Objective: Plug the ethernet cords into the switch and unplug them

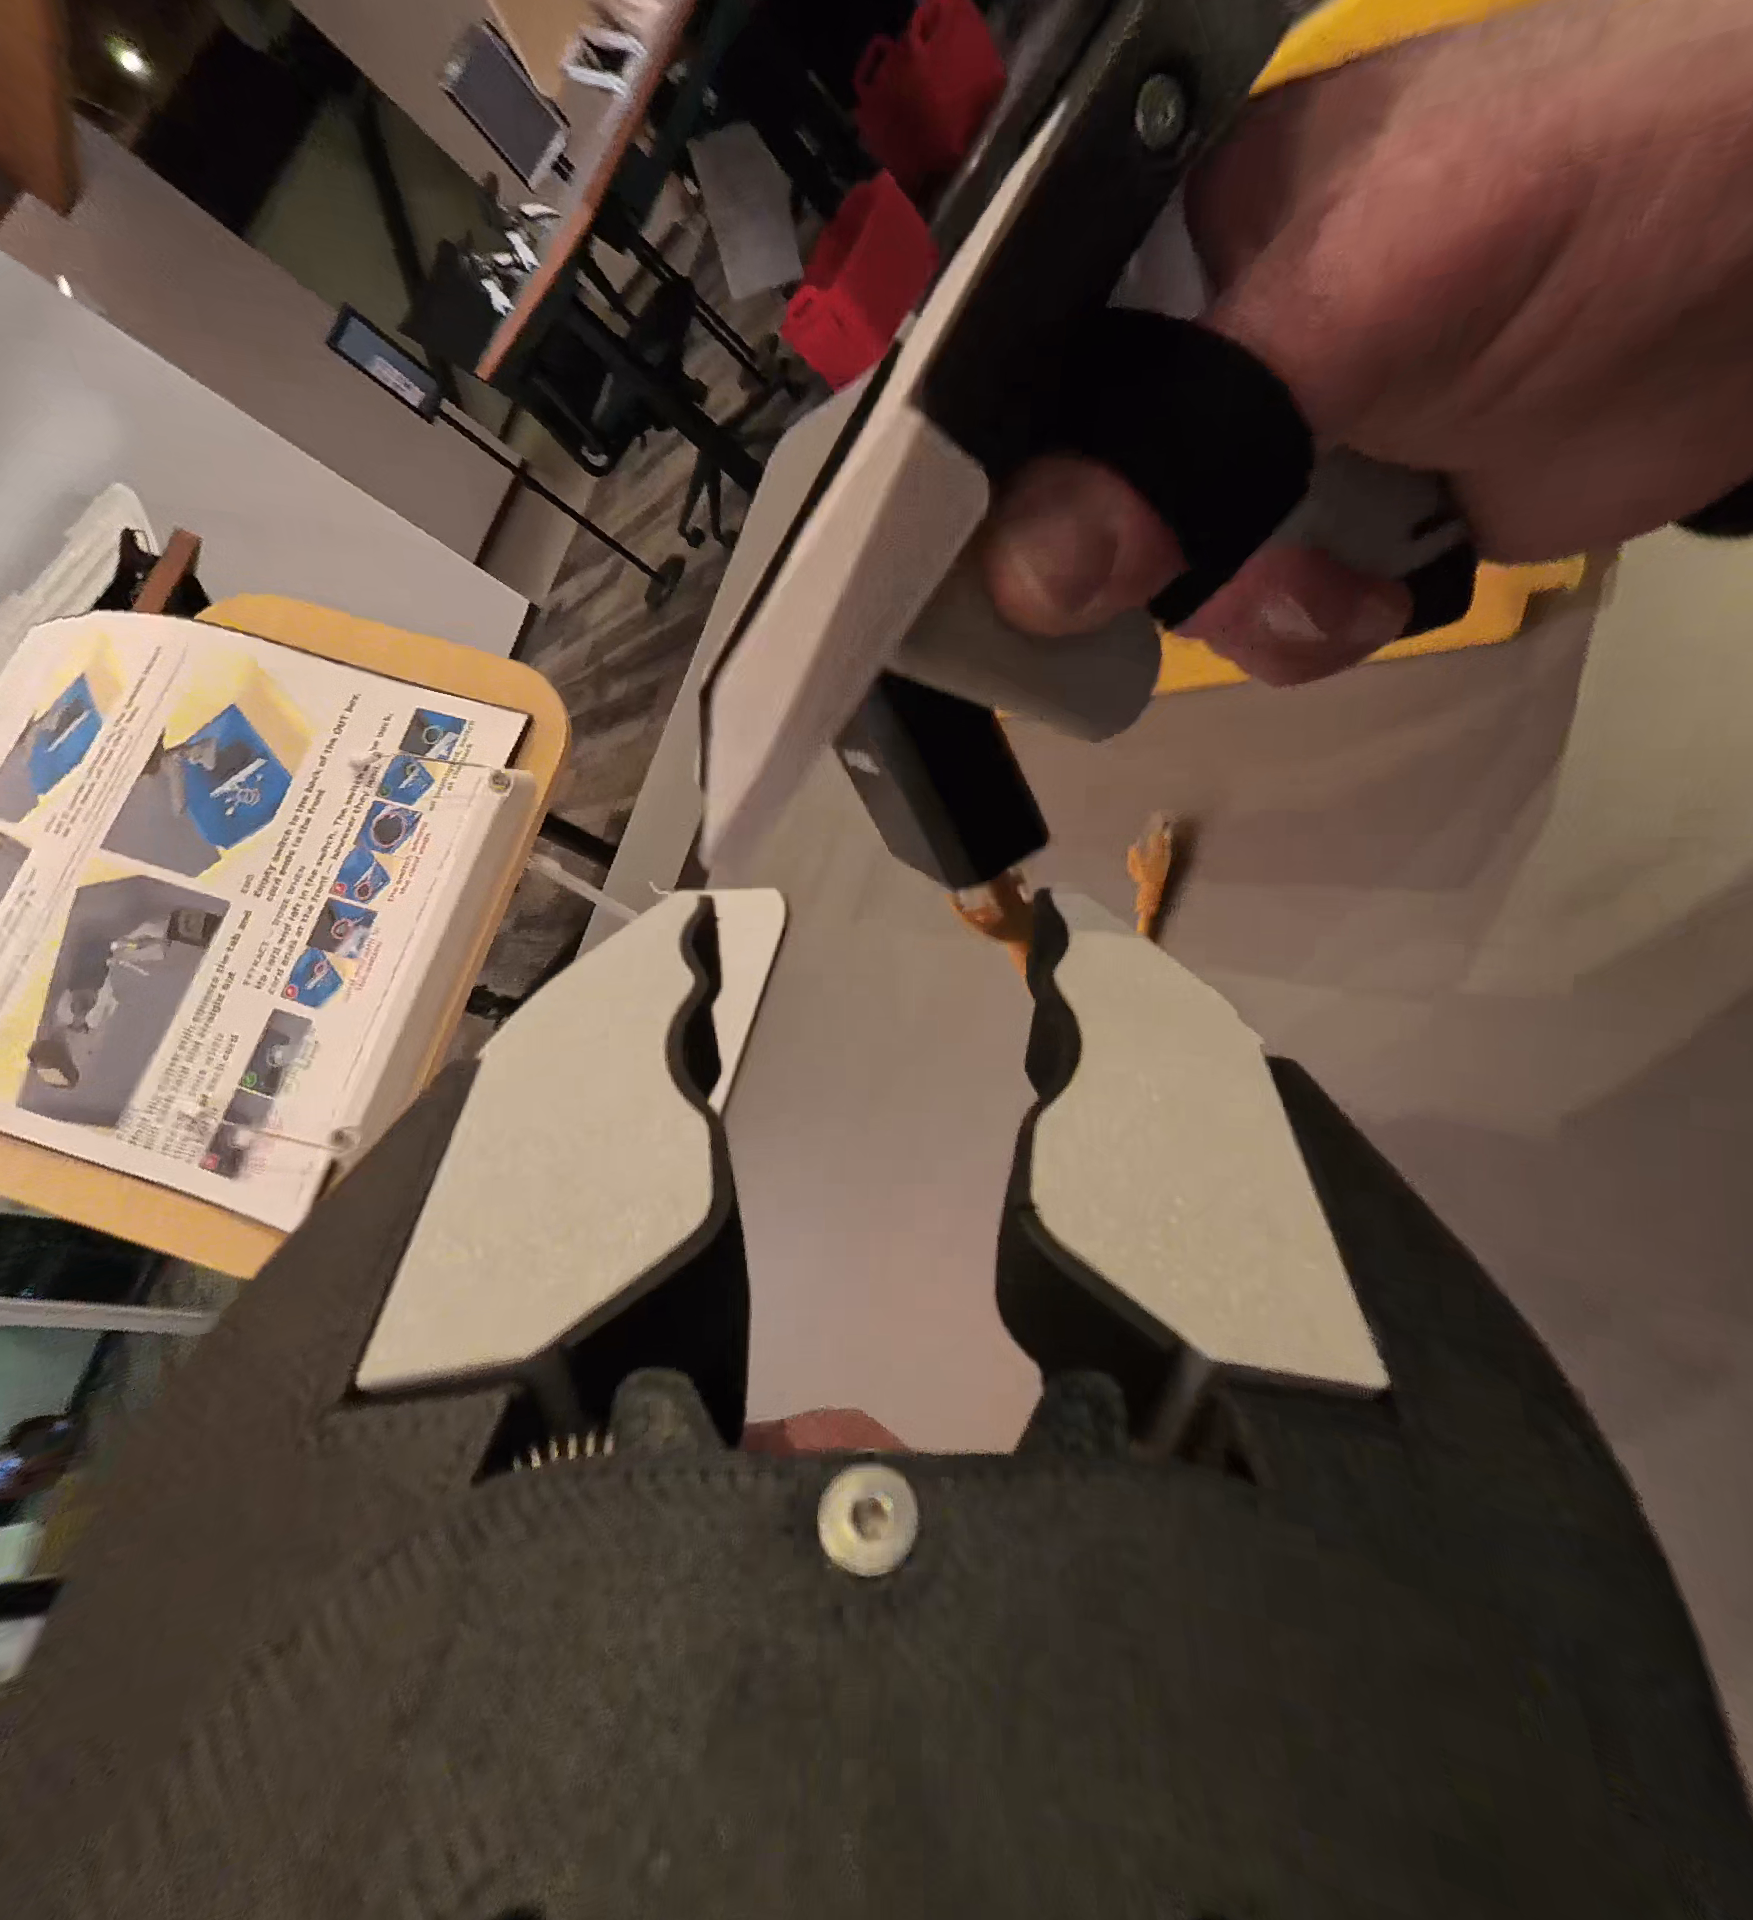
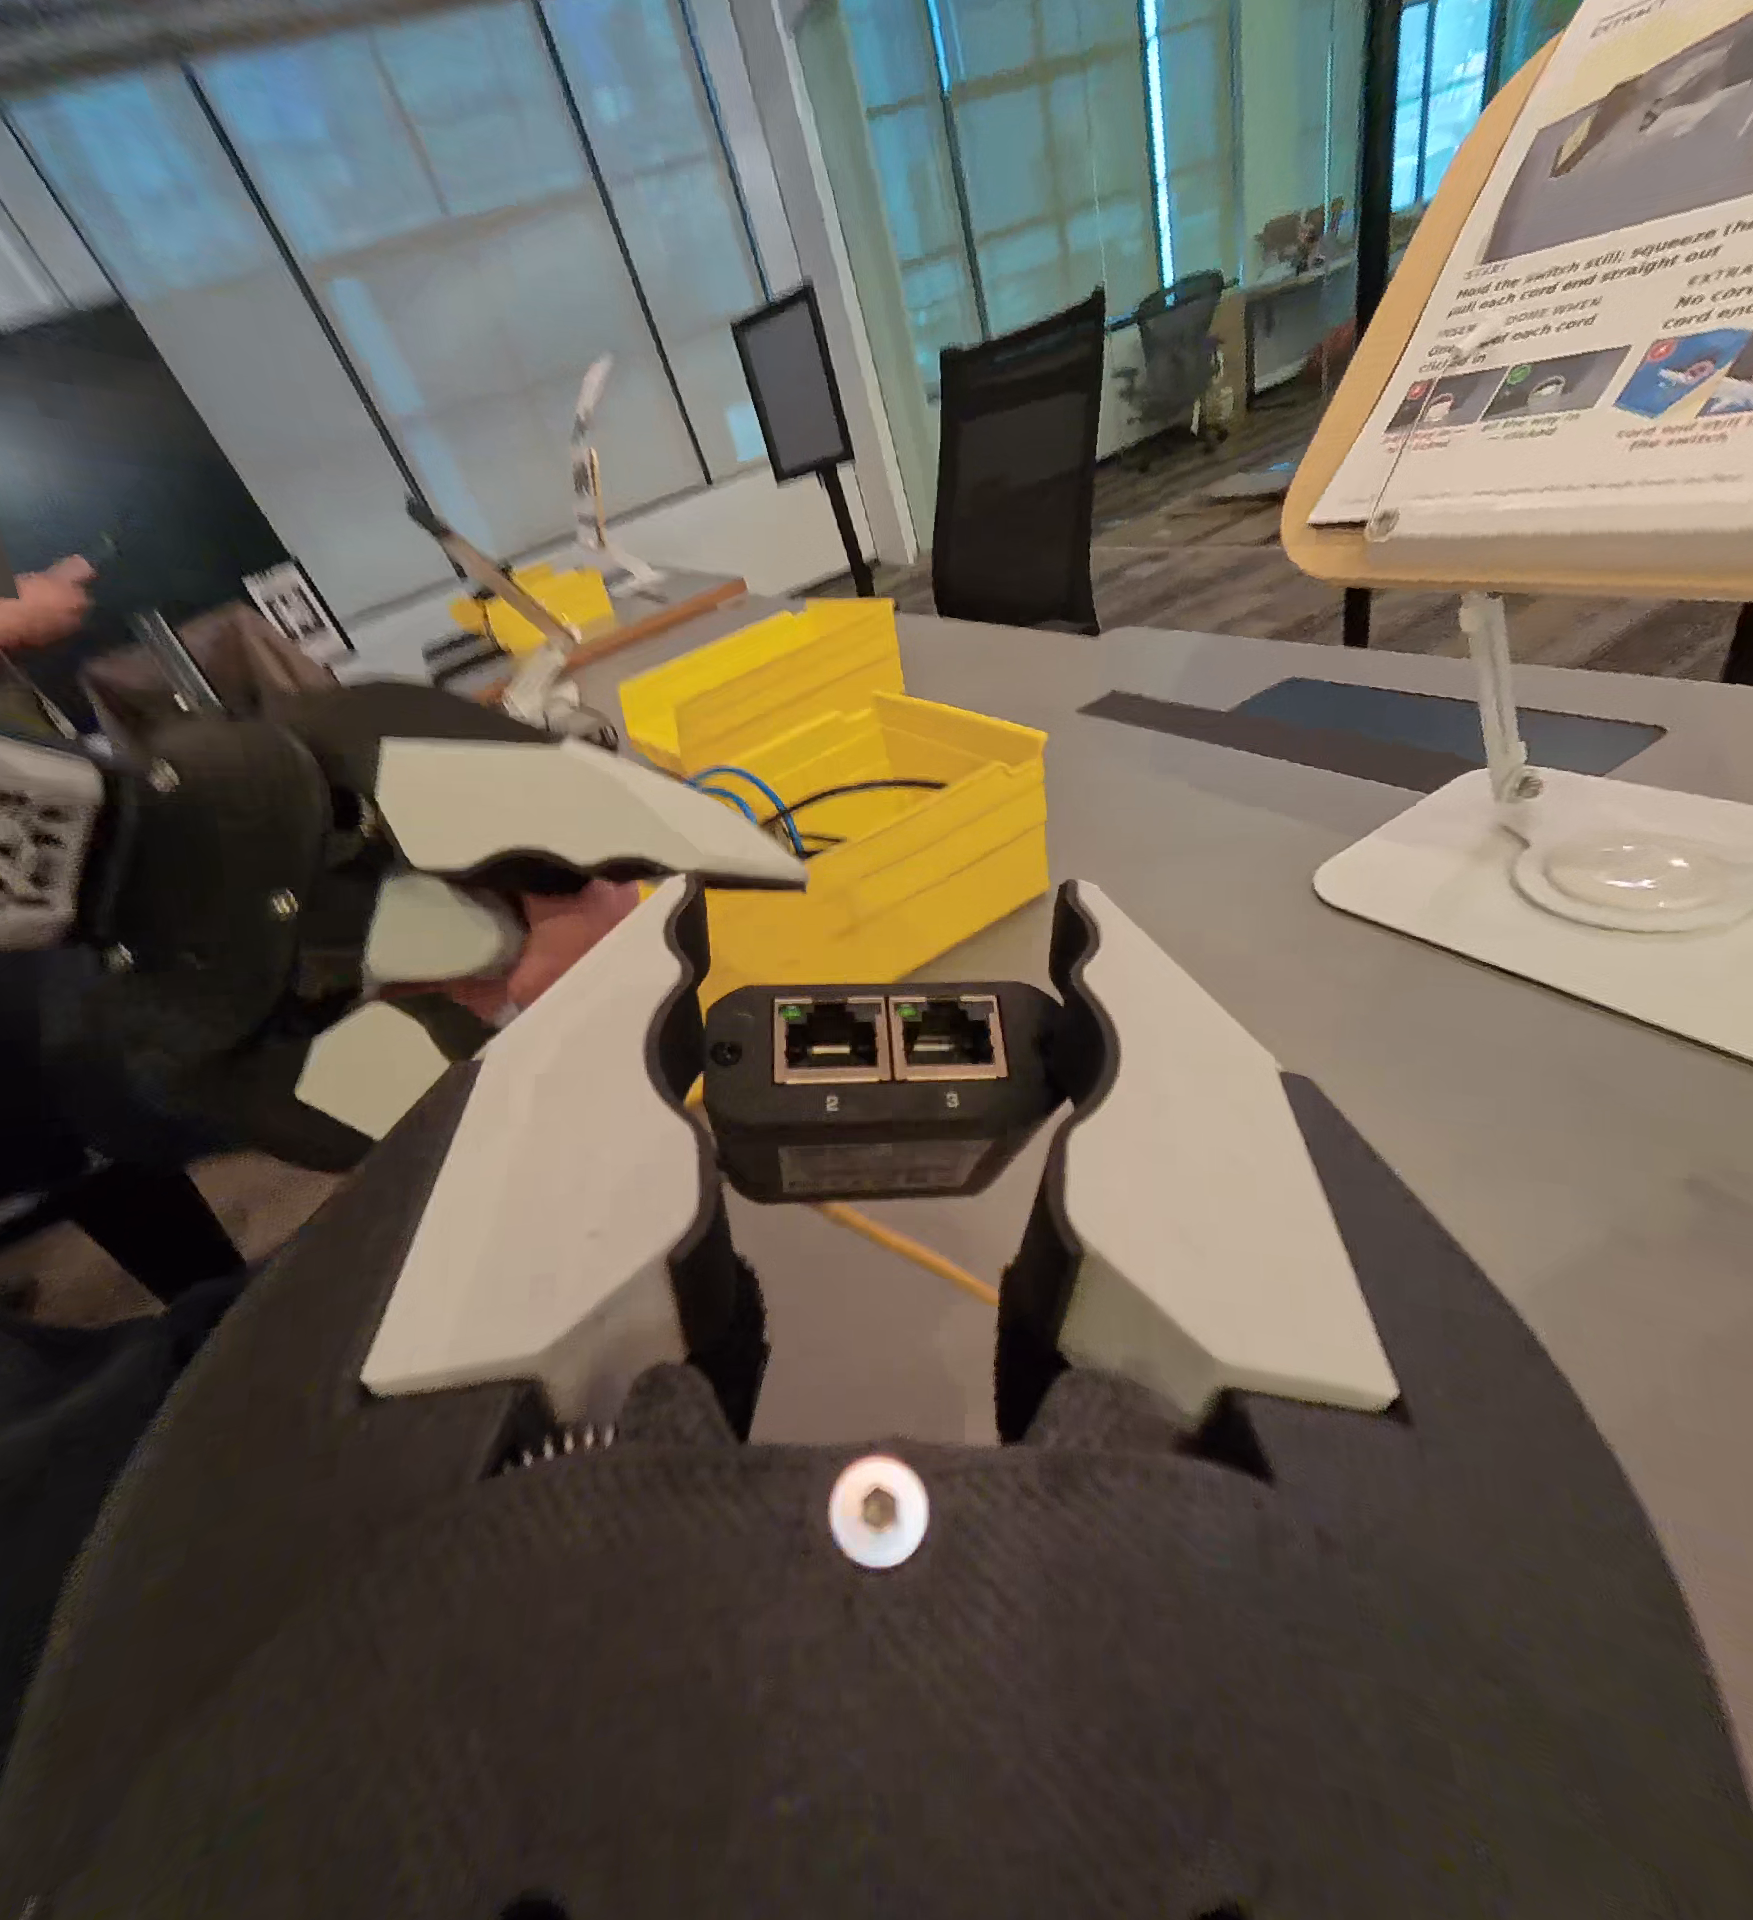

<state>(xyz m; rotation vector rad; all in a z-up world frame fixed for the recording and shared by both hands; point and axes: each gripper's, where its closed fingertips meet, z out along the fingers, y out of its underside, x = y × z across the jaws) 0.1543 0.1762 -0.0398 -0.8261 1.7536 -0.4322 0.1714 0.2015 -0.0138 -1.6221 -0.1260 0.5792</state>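
My right gripper (image 2: 877, 935) is shut on a small black switch (image 2: 872, 1081) and holds it above the grey table. Two empty ports face the right wrist camera. In the left wrist view the switch (image 1: 939, 800) hangs between the right gripper's grey fingers (image 1: 820, 623), held by a person's hand. An orange-yellow ethernet cord (image 1: 991, 914) meets the switch's lower end and runs under it (image 2: 903, 1247). A second orange plug (image 1: 1152, 862) lies on the table. My left gripper (image 1: 887, 925) is open and empty just below the switch; it also shows at the left of the right wrist view (image 2: 539, 873).
Yellow bins (image 2: 851, 790) holding blue and black cables stand on the table behind the switch. An instruction sheet on a wooden board (image 1: 228, 914) sits on a white stand (image 2: 1578, 883) to the right. A black chair (image 2: 1017, 468) stands beyond the table.
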